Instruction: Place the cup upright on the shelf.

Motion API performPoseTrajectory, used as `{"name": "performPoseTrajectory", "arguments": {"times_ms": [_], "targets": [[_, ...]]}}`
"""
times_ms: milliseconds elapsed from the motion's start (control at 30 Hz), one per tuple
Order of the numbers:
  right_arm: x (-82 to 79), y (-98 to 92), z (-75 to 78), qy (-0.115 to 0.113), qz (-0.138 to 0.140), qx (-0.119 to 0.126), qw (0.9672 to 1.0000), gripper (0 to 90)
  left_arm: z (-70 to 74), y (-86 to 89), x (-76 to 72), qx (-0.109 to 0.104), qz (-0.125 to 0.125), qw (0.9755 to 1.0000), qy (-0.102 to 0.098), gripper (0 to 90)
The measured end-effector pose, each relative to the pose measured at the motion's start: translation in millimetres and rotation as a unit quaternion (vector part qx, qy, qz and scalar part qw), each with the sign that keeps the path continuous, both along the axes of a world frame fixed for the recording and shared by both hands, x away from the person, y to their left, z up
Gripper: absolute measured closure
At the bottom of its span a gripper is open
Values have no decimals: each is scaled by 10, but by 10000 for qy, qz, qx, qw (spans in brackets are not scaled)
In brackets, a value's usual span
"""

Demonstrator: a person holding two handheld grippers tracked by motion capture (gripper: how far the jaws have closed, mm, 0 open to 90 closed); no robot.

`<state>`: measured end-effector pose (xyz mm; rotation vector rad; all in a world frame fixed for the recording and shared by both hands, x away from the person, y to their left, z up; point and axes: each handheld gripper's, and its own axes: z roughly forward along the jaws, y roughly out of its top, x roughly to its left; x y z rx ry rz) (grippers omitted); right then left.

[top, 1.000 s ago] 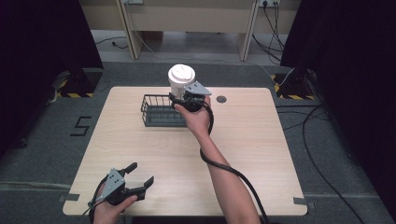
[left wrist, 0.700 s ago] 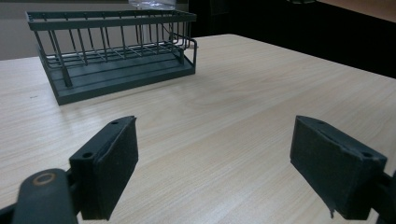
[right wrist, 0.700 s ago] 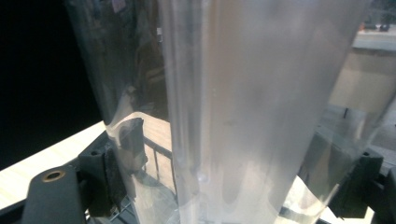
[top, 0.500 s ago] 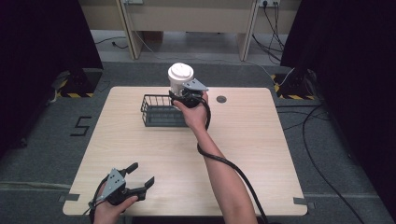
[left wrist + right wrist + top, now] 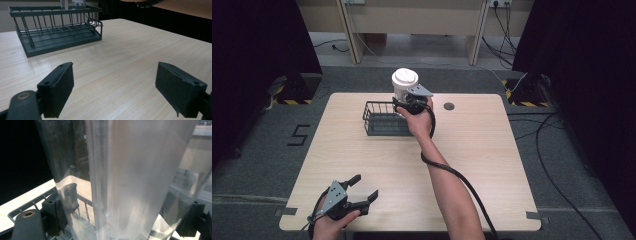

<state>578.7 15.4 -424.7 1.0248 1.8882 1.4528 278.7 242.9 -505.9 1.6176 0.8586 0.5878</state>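
Note:
A clear plastic cup with a white lid (image 5: 404,81) hangs upright over the right end of a dark wire basket (image 5: 373,120) at the table's back middle. My right gripper (image 5: 403,103) is shut on the cup's lower part. In the right gripper view the cup (image 5: 130,177) stands between both pads of the right gripper (image 5: 125,212), with the basket's rim (image 5: 15,213) below. My left gripper (image 5: 364,186) rests open and empty near the front left edge. Its own view shows the left gripper (image 5: 115,87) with jaws wide apart, facing the basket (image 5: 57,27).
A small dark round grommet (image 5: 449,106) sits in the light wood table (image 5: 492,165) to the right of the basket. The right gripper's black cable (image 5: 452,172) trails along the forearm. Cables lie on the floor at the right (image 5: 557,130).
The right hand and the cup have edged very slightly left above the basket. The left gripper has not moved.

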Motion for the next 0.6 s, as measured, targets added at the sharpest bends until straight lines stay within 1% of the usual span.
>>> {"name": "performPoseTrajectory", "arguments": {"times_ms": [333,600], "targets": [[-3,48,-124,134,-13,-49,9999,185,3,-5,-3,2,-19,10000,-7,148],[-7,69,-209,249,-29,-145,9996,184,3,-12,-4,-1,-35,10000,-11,148]]}}
